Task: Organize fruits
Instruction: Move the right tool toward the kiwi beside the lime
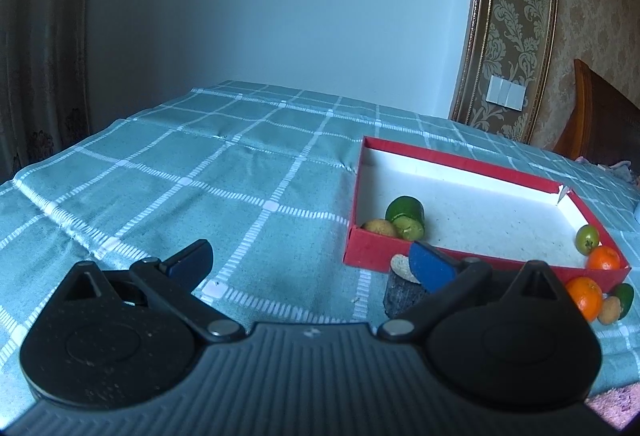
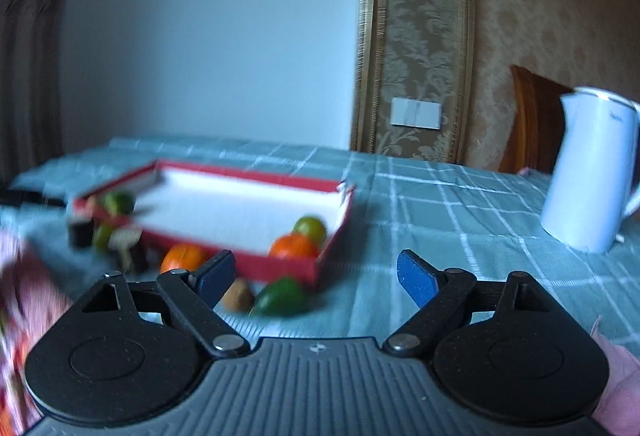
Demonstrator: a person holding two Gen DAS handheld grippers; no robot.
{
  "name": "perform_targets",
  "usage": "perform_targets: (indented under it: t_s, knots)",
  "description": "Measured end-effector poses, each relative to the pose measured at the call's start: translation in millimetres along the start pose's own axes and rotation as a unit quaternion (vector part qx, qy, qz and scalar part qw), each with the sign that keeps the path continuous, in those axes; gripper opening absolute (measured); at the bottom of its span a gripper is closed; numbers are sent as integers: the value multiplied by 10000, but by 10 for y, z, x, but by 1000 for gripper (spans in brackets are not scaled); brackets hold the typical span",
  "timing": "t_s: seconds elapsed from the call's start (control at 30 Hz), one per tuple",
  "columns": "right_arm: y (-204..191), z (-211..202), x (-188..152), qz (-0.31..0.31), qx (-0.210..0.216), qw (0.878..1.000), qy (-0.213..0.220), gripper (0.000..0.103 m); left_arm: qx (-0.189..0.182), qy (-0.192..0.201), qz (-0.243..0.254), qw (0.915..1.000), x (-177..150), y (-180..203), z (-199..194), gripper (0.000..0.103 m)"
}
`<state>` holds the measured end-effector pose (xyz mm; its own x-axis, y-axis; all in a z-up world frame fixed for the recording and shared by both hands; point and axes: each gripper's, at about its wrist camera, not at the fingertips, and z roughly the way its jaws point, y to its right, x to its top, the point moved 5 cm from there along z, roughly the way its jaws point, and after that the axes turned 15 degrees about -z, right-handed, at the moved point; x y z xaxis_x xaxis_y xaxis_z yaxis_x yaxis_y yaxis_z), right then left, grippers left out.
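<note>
Left wrist view: the left tongs hang over the worktop, which wears a teal checked cloth, with both blue pads wide apart and nothing between them. At two o'clock from the tongs lies a shallow red box with a white inside. In its near left corner sit a green cut fruit and a brown kiwi, touching each other. In its near right corner are a green round fruit and an orange, side by side. Just outside the box's near wall, at one o'clock from the tongs, stands a dark stump-like piece with a pale top, partly hidden by the right pad. At three o'clock, outside the box, a second orange, a small brown fruit and a green piece cluster together.

Right wrist view, blurred: the right tongs are likewise spread apart and empty. The red box lies at eleven o'clock, with an orange and a green fruit in its near right corner. Outside its near wall lie another orange, a brown fruit and a green fruit. A white kettle stands at two o'clock, well apart from the box.
</note>
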<state>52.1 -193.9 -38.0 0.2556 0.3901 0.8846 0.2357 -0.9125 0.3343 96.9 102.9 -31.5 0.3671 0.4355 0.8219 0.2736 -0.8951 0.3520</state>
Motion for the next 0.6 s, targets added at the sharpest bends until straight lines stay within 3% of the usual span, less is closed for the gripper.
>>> perform_targets:
  t_s: [0.23, 0.33, 0.37, 0.6]
  knots:
    - [-315, 125, 72, -629, 356, 9974, -73, 85, 42, 33, -76, 10000, 13, -26, -12, 103]
    - [-402, 259, 66, -832, 565, 9945, -296, 63, 28, 39, -68, 10000, 12, -28, -12, 103]
    - [-433, 306, 63, -924, 627, 9929, -402, 50, 21, 43, -69, 10000, 12, -29, -14, 103]
    - [-526, 408, 80, -1293, 721, 9875, -537, 49, -65, 50, -80, 9999, 13, -29, -24, 103]
